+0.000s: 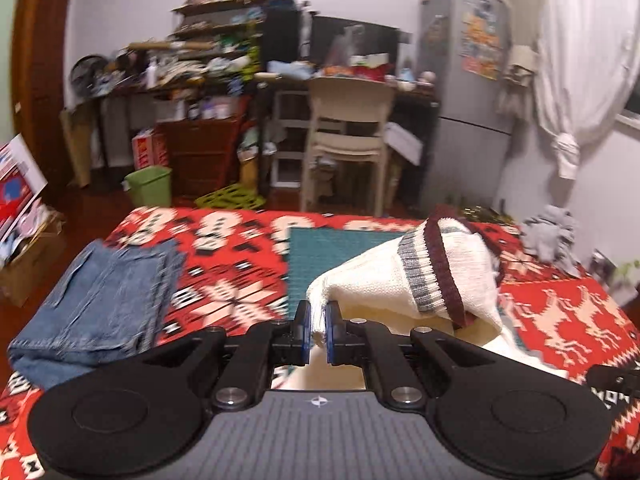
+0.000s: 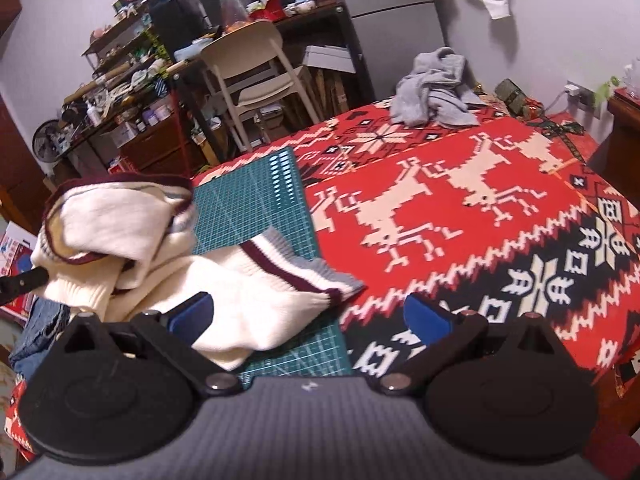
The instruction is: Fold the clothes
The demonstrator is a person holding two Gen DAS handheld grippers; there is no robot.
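On the red patterned woven cloth (image 2: 460, 168) that covers the surface, with its cream deer and snowflake figures, a teal gridded cutting mat (image 2: 248, 208) lies flat near the middle. Across that mat and partly lifted off it is the cream knitted sweater (image 2: 248, 296) with maroon and grey striped ribbing; one ribbed end rests on the mat and just reaches the red cloth, while the rest is bunched and raised toward the left side of the right wrist view. In the left wrist view the same sweater (image 1: 384, 280) hangs in a cone from a pinched corner, its striped band curling over to the right.

A folded pair of blue denim jeans (image 1: 100, 296) sits on the cloth to the left of the mat, well apart from the sweater. A crumpled grey garment (image 2: 434, 90) lies at the far edge of the surface, beyond the deer figures.

The left claw (image 1: 317, 326) has its blue pads pressed together on a thin fold of the sweater's cream knit, holding it clear of the mat. The right claw (image 2: 308, 312) stands wide open; its left blue pad lies against the sweater's cream body, its right pad is over the black and white border of the cloth, and nothing is gripped between them.

Behind the surface stand a cream plastic chair (image 1: 348, 120) and cluttered shelves.
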